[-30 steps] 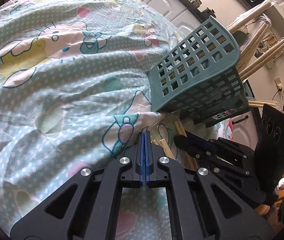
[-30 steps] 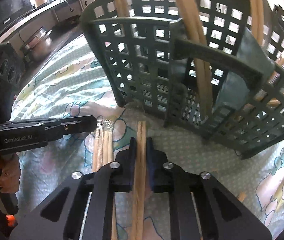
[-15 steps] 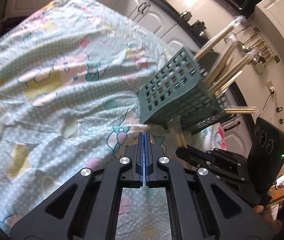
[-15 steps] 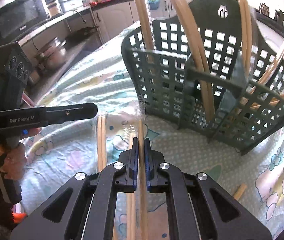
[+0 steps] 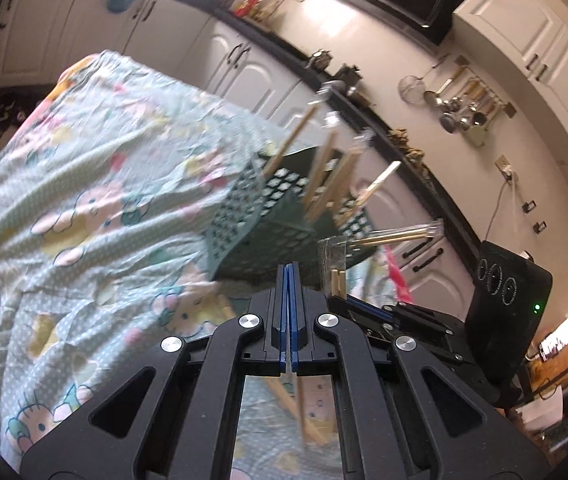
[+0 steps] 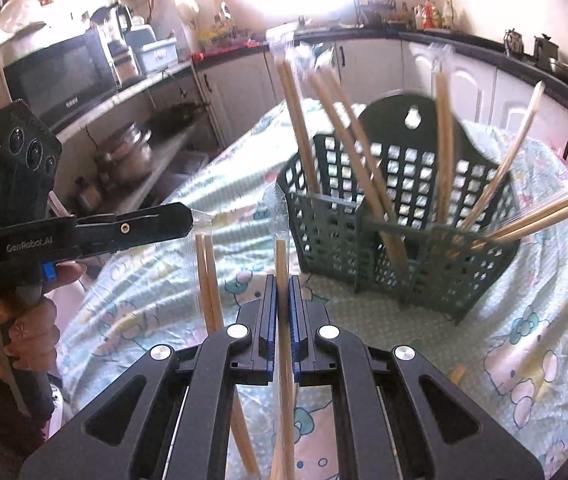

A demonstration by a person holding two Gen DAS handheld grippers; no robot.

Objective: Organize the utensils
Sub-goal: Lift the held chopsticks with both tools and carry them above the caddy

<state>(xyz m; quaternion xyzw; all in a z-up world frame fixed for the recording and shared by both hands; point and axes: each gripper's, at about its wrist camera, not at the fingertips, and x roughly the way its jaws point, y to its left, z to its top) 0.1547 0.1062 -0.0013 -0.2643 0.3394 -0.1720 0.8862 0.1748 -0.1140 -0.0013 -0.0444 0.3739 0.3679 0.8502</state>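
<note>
- Right wrist view: green basket (image 6: 400, 240) stands on the patterned cloth (image 6: 532, 320); several wrapped chopstick pairs (image 6: 348, 140) already lean in its compartments, so part of the sorting looks done.
- Right gripper (image 6: 283, 312) is nearly closed, its blue pads pinching one wrapped pair (image 6: 282, 264) that points up and forward, short of the basket and not yet above its rim.
- Left gripper (image 6: 180, 218), seen from the side in a person's hand (image 6: 24, 320), has its tip at the clear wrapper of a second pair (image 6: 208, 276); that pair hangs tilted just beside the first.
- Left wrist view: left gripper's (image 5: 288, 312) blue pads meet with no visible gap. Whether they nip the thin wrapper cannot be told from this angle; no stick lies between them.
- Left wrist view, lower middle: at least one more stick (image 5: 284, 400) lies on the cloth under the gripper, blurred.
- Right wrist view, lower right: a short wooden end (image 6: 458, 372) shows on the cloth beside the basket.
- Judgement: task is midway. Left to do: drop the held pair or pairs into the basket, then collect what lies on the cloth.
</note>
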